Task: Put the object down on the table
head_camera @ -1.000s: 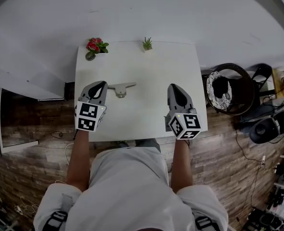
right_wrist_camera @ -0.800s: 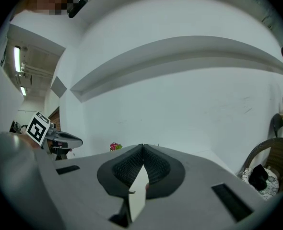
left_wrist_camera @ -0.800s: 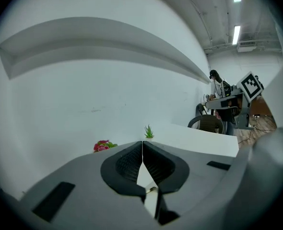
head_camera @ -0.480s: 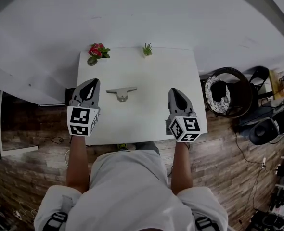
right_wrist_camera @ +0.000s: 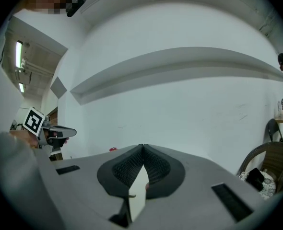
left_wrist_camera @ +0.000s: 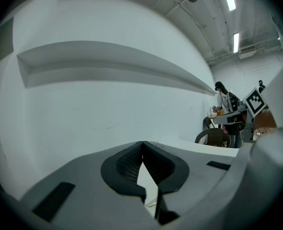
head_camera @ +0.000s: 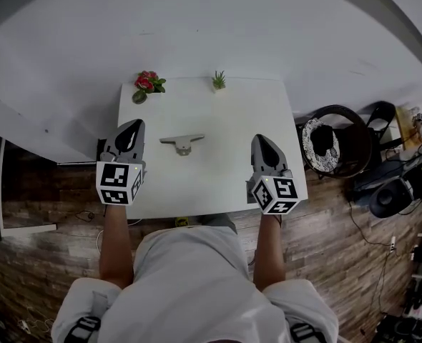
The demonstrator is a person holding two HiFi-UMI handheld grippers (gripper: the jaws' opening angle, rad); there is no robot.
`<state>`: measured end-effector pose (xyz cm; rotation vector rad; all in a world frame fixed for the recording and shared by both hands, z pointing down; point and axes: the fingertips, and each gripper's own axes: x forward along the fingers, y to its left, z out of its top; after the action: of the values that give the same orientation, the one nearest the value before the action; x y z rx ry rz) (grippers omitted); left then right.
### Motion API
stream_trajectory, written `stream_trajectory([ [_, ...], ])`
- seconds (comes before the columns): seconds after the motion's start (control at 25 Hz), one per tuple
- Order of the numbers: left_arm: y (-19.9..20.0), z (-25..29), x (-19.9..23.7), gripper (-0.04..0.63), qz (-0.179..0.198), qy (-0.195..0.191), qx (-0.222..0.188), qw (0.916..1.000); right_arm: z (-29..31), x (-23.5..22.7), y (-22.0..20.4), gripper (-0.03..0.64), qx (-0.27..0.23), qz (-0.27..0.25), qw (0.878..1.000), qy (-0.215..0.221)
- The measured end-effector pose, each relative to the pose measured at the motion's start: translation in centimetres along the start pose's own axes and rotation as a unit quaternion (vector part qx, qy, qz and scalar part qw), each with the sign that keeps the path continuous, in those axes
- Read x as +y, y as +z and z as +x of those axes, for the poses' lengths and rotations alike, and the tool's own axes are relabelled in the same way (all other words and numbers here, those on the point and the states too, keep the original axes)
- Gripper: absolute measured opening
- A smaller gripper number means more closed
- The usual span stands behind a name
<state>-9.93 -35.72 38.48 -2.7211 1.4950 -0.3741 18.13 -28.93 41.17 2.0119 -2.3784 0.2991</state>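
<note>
**A:** Where is the object?

**B:** The grey T-shaped piece (head_camera: 182,142) lies flat on the white worktop (head_camera: 218,184), about the middle. It sits between the two hands, nearer the left one, and nothing touches it.

**A:** And the tongs?

**B:** The left tongs (head_camera: 131,126) are closed, tips meeting, with nothing between them. They hang over the worktop's left edge, beside the piece but apart from it. The right tongs (head_camera: 259,141) are closed and empty too, near the right edge and well apart from the piece.

**A:** So the putting-down looks finished?

**B:** I judge so, since the piece rests by its own weight. What is left is to stay clear of it. Keep both tongs closed and held above the surface. Any move of the left one should go up or toward the near edge, not rightward across the piece's arm.

**A:** Anything else to mind?

**B:** The red flowers (head_camera: 148,83) and the small green plant (head_camera: 219,81) stand at the far edge. Neither is close, so only a careless sweep would reach them.
</note>
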Motion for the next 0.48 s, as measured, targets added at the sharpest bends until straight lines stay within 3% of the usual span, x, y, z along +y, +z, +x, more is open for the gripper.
stream_trajectory([
  [0.48,0.22,-0.72,0.77,0.02,0.0,-0.003,-0.008,1.0,-0.97,0.48,0.48,0.006,-0.013,-0.009,1.0,-0.012],
])
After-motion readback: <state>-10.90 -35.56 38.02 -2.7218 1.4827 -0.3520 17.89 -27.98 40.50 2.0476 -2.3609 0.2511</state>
